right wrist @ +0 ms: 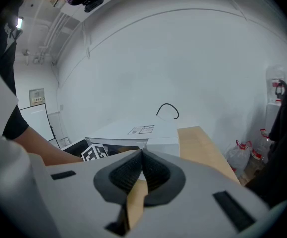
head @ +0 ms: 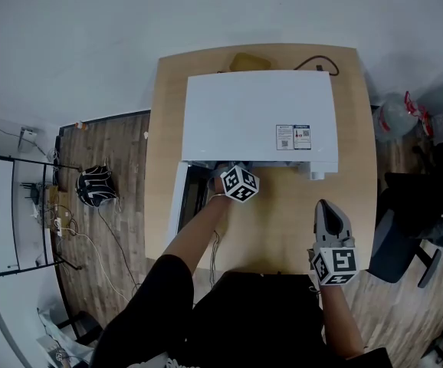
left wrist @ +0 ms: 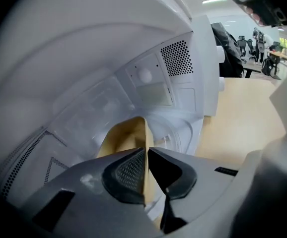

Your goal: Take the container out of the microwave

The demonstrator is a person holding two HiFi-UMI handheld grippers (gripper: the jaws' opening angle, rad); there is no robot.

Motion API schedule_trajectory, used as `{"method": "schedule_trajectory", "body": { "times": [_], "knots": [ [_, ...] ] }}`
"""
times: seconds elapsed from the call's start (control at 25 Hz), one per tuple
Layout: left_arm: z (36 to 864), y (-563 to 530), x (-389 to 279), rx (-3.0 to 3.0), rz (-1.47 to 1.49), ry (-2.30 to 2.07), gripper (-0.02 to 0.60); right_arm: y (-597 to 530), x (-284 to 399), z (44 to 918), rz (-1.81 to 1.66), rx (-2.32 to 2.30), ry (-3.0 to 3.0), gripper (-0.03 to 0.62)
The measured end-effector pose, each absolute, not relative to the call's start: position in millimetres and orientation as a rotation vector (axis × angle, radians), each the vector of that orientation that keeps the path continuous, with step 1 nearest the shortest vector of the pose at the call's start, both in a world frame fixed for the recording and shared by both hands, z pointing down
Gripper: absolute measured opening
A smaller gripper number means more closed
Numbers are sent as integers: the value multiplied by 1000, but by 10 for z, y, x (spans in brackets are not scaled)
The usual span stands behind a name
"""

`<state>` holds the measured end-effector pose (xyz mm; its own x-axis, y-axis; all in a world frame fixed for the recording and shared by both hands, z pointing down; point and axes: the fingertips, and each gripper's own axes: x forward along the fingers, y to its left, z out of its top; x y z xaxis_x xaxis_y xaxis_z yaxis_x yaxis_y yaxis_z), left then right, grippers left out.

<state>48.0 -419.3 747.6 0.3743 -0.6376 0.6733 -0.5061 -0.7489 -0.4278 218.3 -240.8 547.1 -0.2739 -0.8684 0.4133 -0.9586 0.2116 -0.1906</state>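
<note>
The white microwave (head: 260, 117) stands on a wooden table (head: 283, 232) with its door (head: 177, 205) swung open at the left. My left gripper (left wrist: 147, 152) reaches into the cavity, and its pads pinch the thin rim of a tan container (left wrist: 126, 138) that sits on the microwave floor. From the head view only its marker cube (head: 239, 183) shows at the opening; the jaws and the container are hidden. My right gripper (head: 330, 211) hovers over the table in front of the microwave's right side, jaws shut with nothing between them (right wrist: 141, 155).
A black cable (head: 317, 64) and a yellowish object (head: 251, 60) lie behind the microwave. On the floor are a black bag (head: 96, 185) at the left and plastic bags (head: 398, 113) at the right. A dark office chair (head: 405, 236) stands by the table's right edge.
</note>
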Motion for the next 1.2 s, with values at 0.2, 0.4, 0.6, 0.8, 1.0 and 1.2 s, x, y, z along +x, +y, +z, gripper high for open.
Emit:
{"method": "schedule_trajectory", "body": {
  "times": [0.2,0.4,0.6,0.8,1.0,1.2],
  "knots": [
    [7418,-4030,456,-2561,-1279,1065,28,-2307,2169,5441,577,1750,-2262,58],
    [7275,-3803,397,-2583,-1238,1033,26,-2193,2068,5392,556,1772,-2266,58],
    [7214,-3460,274,-2590,-1244,1006,26,-1982,1936,5301,522,1791,-2278,58],
    [7060,-3066,194,-2613,-1220,989,26,-1718,1799,5329,493,1788,-2270,60],
    [6858,-2705,147,-2659,-1161,1016,26,-1424,1655,5387,508,1790,-2269,58],
    [6566,-2375,87,-2741,-1036,1113,26,-1161,1474,5385,482,1772,-2285,58]
  ]
}}
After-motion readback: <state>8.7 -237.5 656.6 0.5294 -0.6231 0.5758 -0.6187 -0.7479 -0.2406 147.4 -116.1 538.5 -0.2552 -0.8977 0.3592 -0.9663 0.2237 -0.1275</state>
